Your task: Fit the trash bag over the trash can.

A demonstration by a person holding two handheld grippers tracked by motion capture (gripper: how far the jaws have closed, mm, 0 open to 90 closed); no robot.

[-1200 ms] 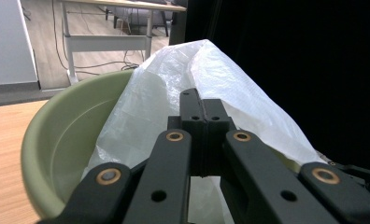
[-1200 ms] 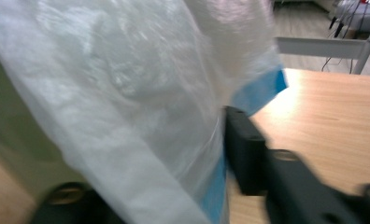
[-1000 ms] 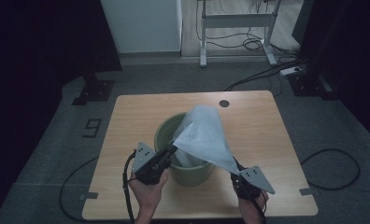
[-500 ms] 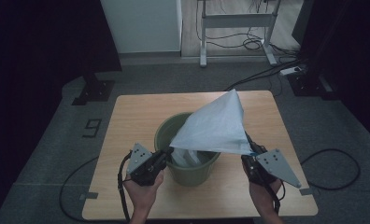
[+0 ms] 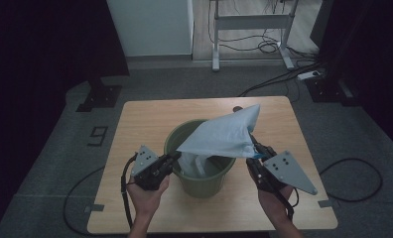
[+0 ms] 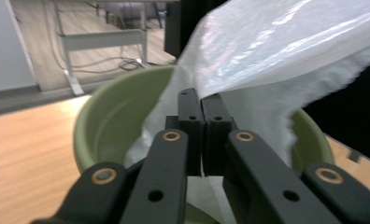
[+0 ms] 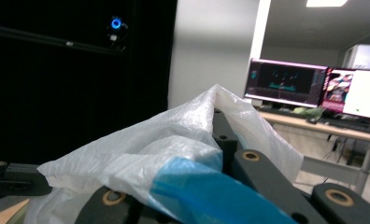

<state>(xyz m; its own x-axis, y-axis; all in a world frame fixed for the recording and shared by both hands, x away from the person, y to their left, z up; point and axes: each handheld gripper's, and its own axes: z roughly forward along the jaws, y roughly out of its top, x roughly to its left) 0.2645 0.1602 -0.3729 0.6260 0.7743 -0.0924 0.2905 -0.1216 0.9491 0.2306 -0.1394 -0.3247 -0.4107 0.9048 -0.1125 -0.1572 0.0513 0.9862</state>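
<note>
White plastic bag (image 5: 219, 136) stretched above green bucket (image 5: 200, 181) on bench (image 5: 150, 119), left tool (image 5: 177, 155) clamped on bag edge, right tool (image 5: 254, 147) clamped on bag, raised

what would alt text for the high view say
Two hand-held claws stretch a white plastic bag over a green bin on a wooden table. The left claw pinches the bag at the bin's rim; the right claw grips its other edge, raised above the bin.
</note>
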